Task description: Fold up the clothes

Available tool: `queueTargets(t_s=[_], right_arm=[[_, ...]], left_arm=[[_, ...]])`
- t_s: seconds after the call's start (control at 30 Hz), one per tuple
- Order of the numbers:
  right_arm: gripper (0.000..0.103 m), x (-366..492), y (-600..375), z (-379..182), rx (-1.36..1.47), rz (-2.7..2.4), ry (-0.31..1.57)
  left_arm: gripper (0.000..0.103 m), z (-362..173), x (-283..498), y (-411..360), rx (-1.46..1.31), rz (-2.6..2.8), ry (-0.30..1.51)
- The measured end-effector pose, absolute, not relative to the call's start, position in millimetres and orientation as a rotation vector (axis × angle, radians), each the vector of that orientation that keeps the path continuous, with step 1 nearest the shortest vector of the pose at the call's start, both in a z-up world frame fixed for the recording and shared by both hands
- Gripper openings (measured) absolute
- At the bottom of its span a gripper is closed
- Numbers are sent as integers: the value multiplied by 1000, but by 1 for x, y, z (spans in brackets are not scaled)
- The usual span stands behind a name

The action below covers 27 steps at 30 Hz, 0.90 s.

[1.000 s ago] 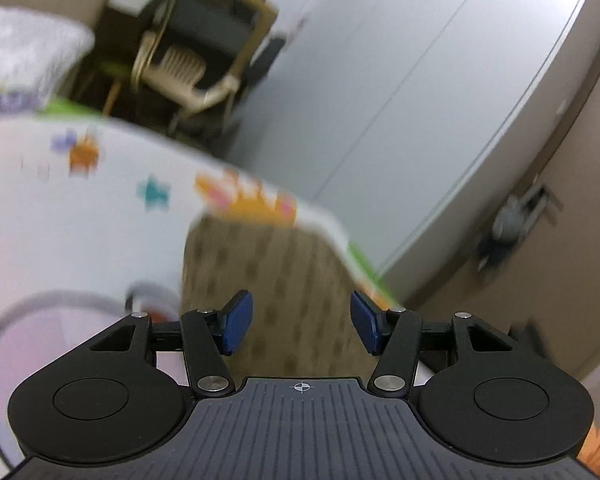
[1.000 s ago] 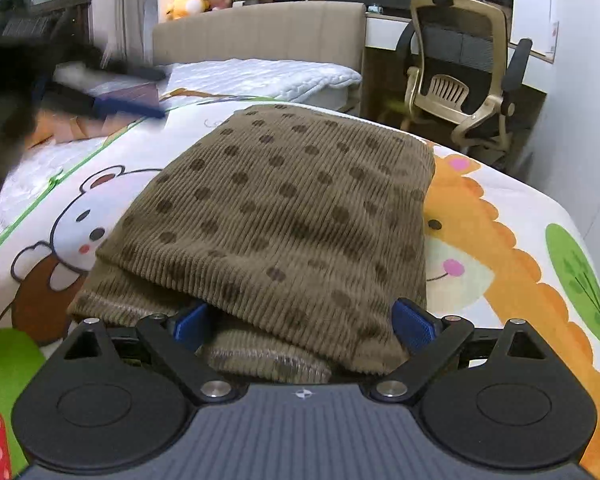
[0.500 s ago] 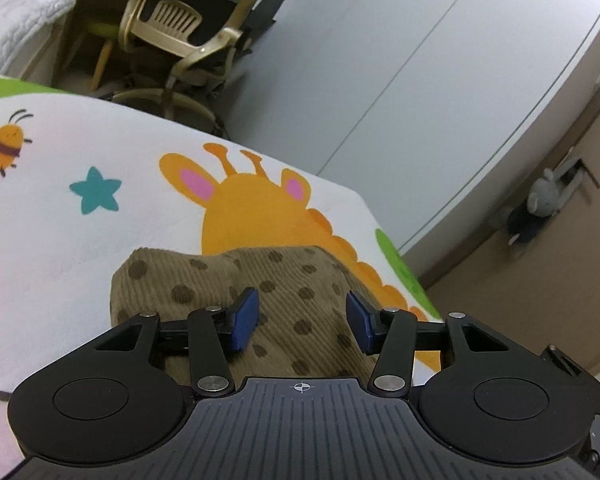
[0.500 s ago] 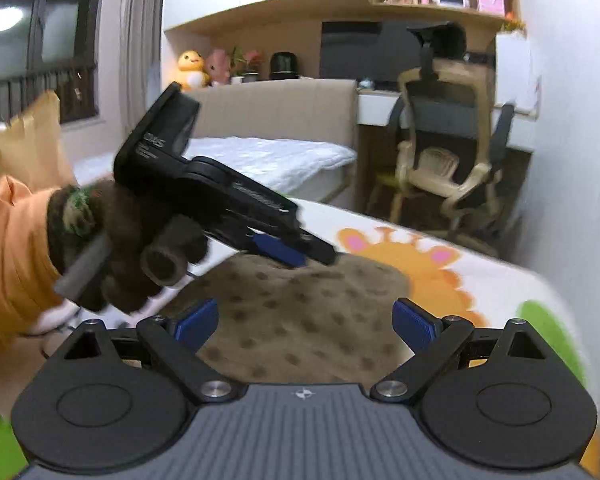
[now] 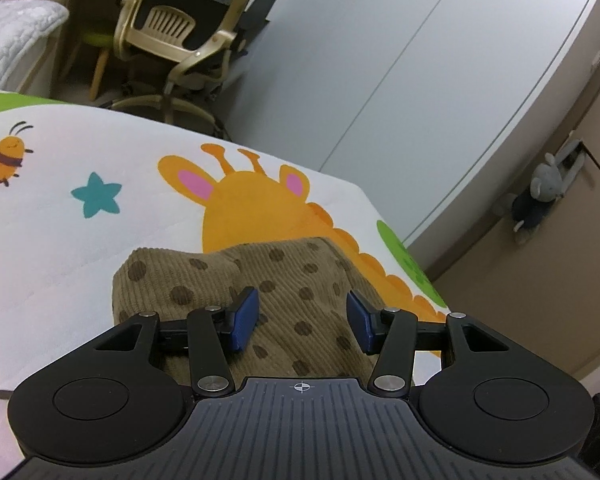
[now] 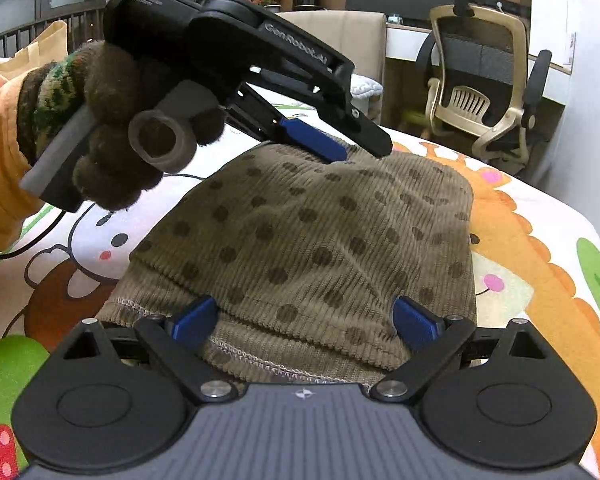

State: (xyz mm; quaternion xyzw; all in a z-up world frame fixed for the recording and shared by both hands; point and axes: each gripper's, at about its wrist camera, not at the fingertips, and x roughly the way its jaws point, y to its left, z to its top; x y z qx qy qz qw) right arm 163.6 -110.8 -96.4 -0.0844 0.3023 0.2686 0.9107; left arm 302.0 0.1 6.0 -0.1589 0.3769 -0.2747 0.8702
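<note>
Right wrist view: the folded olive-brown corduroy garment with dark polka dots (image 6: 312, 240) fills the middle, lying flat on the bed.
Garment position: it rests on the white cartoon-print bedspread (image 6: 540, 248), over the orange giraffe print (image 6: 512, 240) and beside the brown bear print (image 6: 60, 280).
Garment edges: two stitched hems sit stacked at the edge nearest me; the far edge is slightly bunched under my left claw.
My right claw (image 6: 304, 322): jaws spread wide, one blue pad near each side of the near hem. I cannot tell whether the pads touch the cloth; they are not pinching it.
My left claw (image 6: 320, 144): seen from the right wrist, it slants down to the garment's far edge, its blue pad tip meeting the cloth there.
Left wrist view: my left claw (image 5: 302, 322) is partly open, blue pads apart, with a raised fold of the garment (image 5: 284, 280) running between them. Neither pad visibly presses on the cloth.
My left hand (image 6: 116, 128): in a fuzzy dark brown glove with a green-patterned cuff, wrapped around the grey handle; an orange sleeve (image 6: 0, 152) follows behind it.
Bedspread detail: a teal star (image 5: 97, 196) and a small bee (image 5: 6, 156) are printed beyond the garment.
Room beyond: a beige mesh-backed office chair (image 6: 488, 80) stands past the bed by a desk; a grey plush toy (image 5: 540, 196) hangs on a door handle.
</note>
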Motion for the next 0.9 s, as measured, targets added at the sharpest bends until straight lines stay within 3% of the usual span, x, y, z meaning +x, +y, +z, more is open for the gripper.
queueTargets(t_s=[0.03,0.17,0.3,0.53,0.67,0.9], right_arm=[[96,164,-111,-97,-171,556,624],[96,164,-112,-97,-160,564,629],[96,165,-113,-98,-149,572,633],[96,166,-121,-95,-164,572,653],[96,164,-139,-85,-116,543,682],[96,183,-179,-53,23,381,571]], left_arm=[[54,9,299,4,-351,-573,779],[77,21,271,42,-452,-583,694],[79,5,244,91,-554,-546,686],[78,-53,240,103,-717,-587,852],[66,-54,247,82,-686,-595,869],[62,-42,245,64,-582,-539,860]])
